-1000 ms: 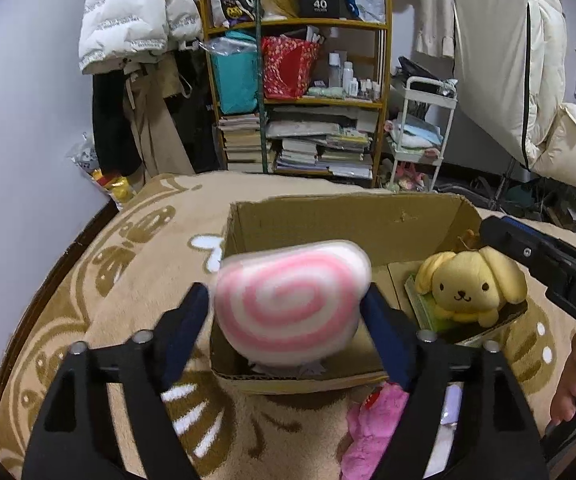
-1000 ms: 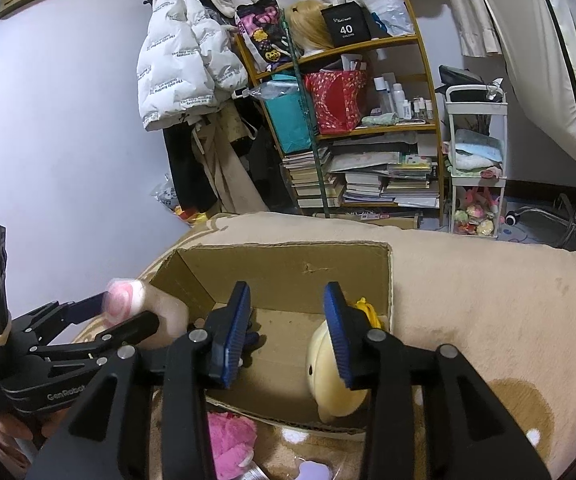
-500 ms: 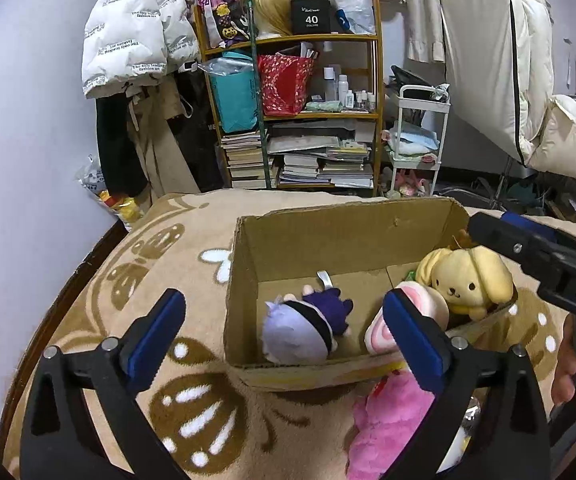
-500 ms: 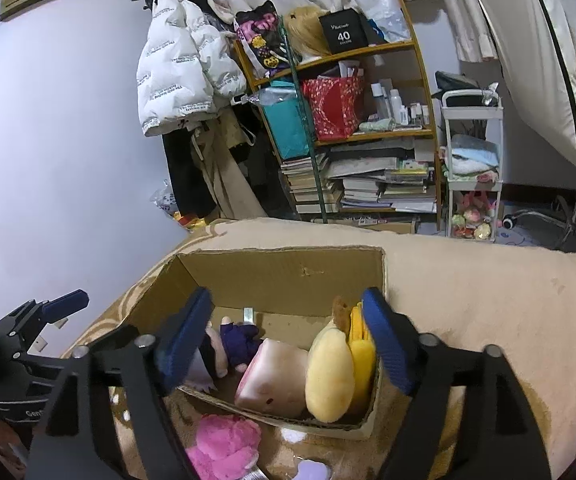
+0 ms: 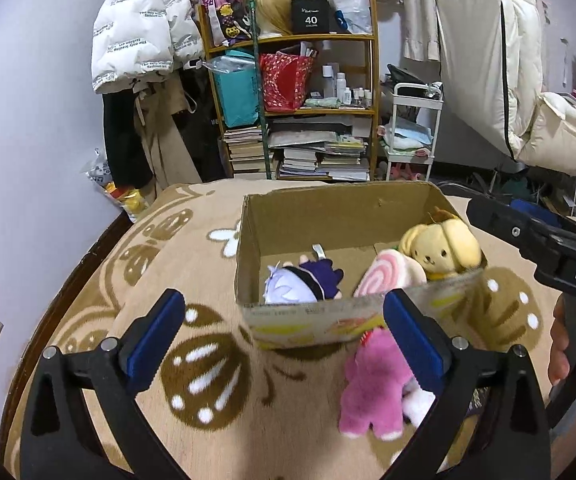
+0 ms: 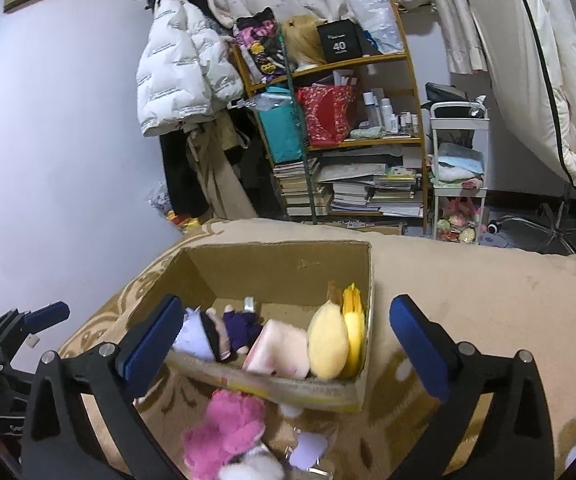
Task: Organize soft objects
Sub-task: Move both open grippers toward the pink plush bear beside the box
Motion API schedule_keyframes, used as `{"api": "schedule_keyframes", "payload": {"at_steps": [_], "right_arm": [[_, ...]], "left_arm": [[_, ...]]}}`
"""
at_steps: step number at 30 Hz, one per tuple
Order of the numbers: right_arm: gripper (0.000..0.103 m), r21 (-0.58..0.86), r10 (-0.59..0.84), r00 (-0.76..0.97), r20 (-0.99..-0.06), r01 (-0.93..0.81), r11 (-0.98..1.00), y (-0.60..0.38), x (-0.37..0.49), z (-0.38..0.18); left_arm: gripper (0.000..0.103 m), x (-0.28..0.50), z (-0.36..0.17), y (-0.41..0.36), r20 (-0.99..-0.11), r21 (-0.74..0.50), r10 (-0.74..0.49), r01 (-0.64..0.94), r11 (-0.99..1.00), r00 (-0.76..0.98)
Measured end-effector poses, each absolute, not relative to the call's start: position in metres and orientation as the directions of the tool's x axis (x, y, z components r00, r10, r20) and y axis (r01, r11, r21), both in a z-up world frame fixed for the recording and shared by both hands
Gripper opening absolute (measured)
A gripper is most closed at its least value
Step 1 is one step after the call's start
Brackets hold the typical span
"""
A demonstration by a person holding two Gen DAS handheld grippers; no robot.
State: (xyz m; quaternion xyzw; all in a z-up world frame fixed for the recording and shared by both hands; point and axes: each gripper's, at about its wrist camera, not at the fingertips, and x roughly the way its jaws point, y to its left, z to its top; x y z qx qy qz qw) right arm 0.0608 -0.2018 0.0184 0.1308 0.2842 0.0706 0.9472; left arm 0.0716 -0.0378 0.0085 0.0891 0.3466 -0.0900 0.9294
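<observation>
A: Left wrist view first. Left gripper [image 5: 284, 334] spread wide, holding nothing, hanging above the patterned blanket [image 5: 192, 368] just short of the cardboard box [image 5: 307, 324]

B: In the box?

A: Purple-haired doll [image 5: 299, 282] at left, pink swirl plush [image 5: 383, 276] in the middle, yellow dog plush [image 5: 443, 246] at right, leaning on the swirl. Packed side by side, prob. to leave room for more

B: Still outside?

A: Pink plush [image 5: 371, 388] on the blanket, just in front of the box's near wall, low & right between the tongs, partly behind the right pad. White bit of smth beside it, can't tell what. Right-hand tool's black body at far right edge

B: Right wrist view?

A: Right gripper [image 6: 284, 344] also wide open & empty, framing the box from the near side. Same three toys inside: doll [image 6: 212, 332], swirl plush [image 6: 280, 350] seen from the back, dog plush [image 6: 331, 340] against the right wall. Pink plush [image 6: 228, 428] below the box, low & left of centre between the tongs, near the left finger. Small lilac item [image 6: 307, 450] next to it, unclear what. Left gripper's tips visible at far left

B: Next?

A: Likely the pink one, closest to both tongs, needs a drop down and toward it
</observation>
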Motion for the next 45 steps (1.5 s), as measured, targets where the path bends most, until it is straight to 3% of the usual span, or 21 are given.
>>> {"api": "schedule_keyframes", "payload": {"at_steps": [19,45], "right_arm": [[0.103,0.301,0.138,0.738,-0.661,0.091,0.949,-0.221,0.008,0.023],[0.103,0.248,0.138,0.454,-0.88,0.191,0.95,-0.222,0.024,-0.06]], "left_arm": [[0.099,0.024,0.011,-0.038,-0.724,0.104,-0.1,0.251,0.963,0.682],[0.099,0.066,-0.063,-0.062,-0.871,0.109,-0.051,0.294,0.949,0.489]]}}
